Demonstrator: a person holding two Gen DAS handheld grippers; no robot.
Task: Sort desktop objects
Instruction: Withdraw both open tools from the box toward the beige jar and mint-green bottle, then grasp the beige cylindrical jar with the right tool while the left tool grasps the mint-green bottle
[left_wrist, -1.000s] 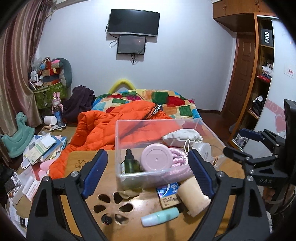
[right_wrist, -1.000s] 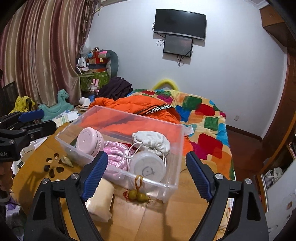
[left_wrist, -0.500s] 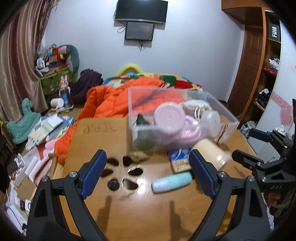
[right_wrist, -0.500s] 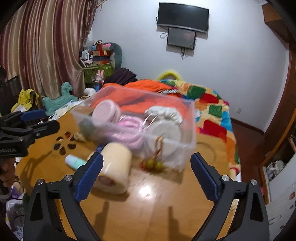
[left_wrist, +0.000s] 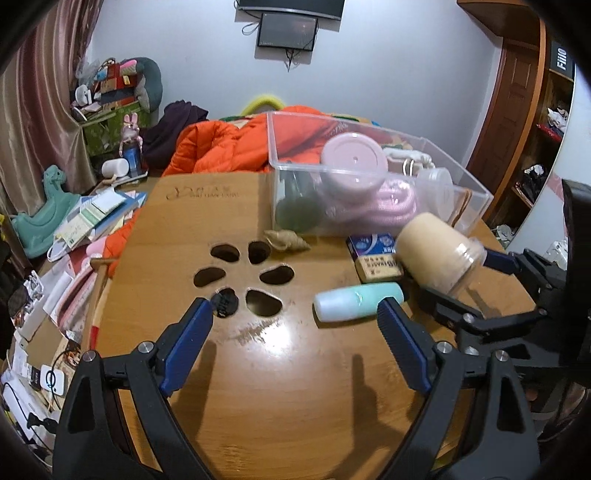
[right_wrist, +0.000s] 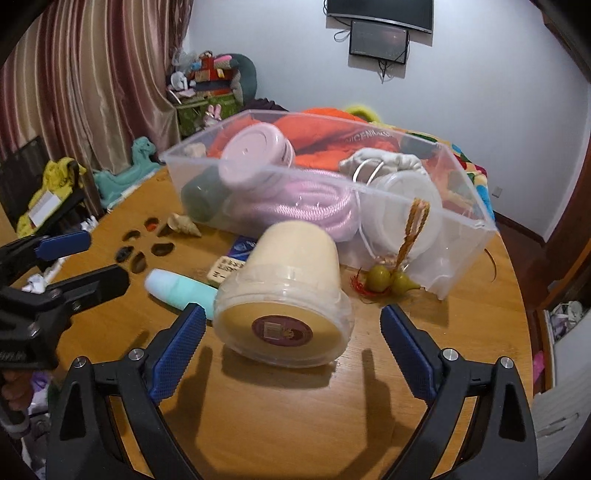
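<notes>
Both grippers have dropped toward the table since the earlier frame, so the loose things now sit close ahead of the fingers instead of low in view. Lying on its side near the clear bin, the cream jar (right_wrist: 284, 295) sits just ahead of the right gripper (right_wrist: 291, 332), whose jaws stand released and empty. The left gripper (left_wrist: 295, 328) is also spread wide and holds nothing, with the mint tube (left_wrist: 358, 301) beside its right finger.

Being round, the jar could roll away if 1 finger nudges it before the other. The tube could likewise skid on the glossy table (left_wrist: 258, 387).

Inside the bin (right_wrist: 461, 229) lie a pink round case (right_wrist: 255, 158), a pink rope (right_wrist: 295, 210), a white jar (right_wrist: 402, 199), a white pouch (right_wrist: 388, 162) and a dark green bottle (right_wrist: 203, 195). Outside it lie a shell (right_wrist: 183, 225), 2 small packs (left_wrist: 375, 254) and a gourd charm (right_wrist: 388, 280).
</notes>
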